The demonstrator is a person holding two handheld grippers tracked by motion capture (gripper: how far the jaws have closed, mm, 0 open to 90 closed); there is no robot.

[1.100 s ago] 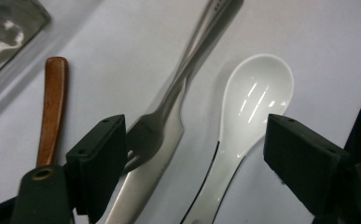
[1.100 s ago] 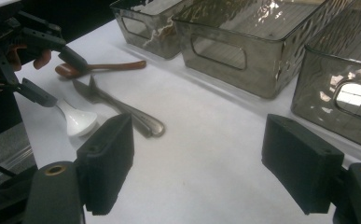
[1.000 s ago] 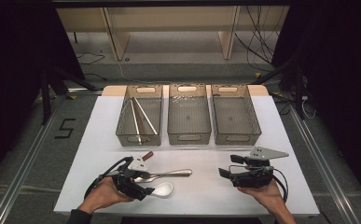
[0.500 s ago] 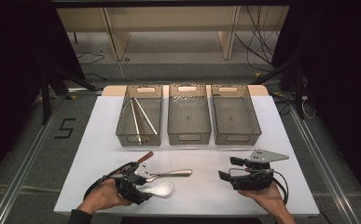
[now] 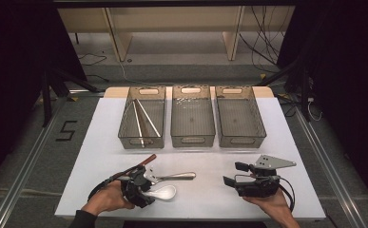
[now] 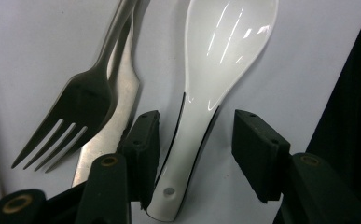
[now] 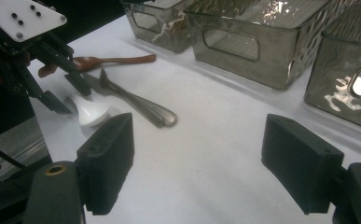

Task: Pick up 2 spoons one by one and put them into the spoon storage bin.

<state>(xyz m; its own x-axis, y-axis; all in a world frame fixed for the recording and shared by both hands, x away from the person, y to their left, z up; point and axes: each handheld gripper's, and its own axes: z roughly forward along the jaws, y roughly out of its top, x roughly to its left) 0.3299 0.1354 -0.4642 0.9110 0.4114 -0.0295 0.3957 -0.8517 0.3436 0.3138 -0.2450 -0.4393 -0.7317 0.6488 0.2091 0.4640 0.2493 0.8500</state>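
A white ceramic spoon (image 6: 225,46) lies on the white table (image 5: 210,156) beside a metal fork (image 6: 82,107) and a metal knife (image 6: 122,93). My left gripper (image 6: 194,135) straddles the spoon's handle. Its jaws have just been closing; the left pad is close against the handle and a gap remains at the right pad. In the high view the left gripper (image 5: 141,190) sits at the front left over the spoon (image 5: 165,192). My right gripper (image 5: 232,174) rests at the front right, open, with nothing between its pads (image 7: 110,158).
A brown wooden spoon (image 5: 147,160) lies just behind the left gripper. Three grey bins stand in a row at the back: the left bin (image 5: 142,137) holds chopsticks (image 5: 143,118); the middle bin (image 5: 192,140) and the right bin (image 5: 241,139) stand beside it.
The left gripper has shifted slightly over the white spoon and its jaws have narrowed around the handle. The right gripper has stayed put.
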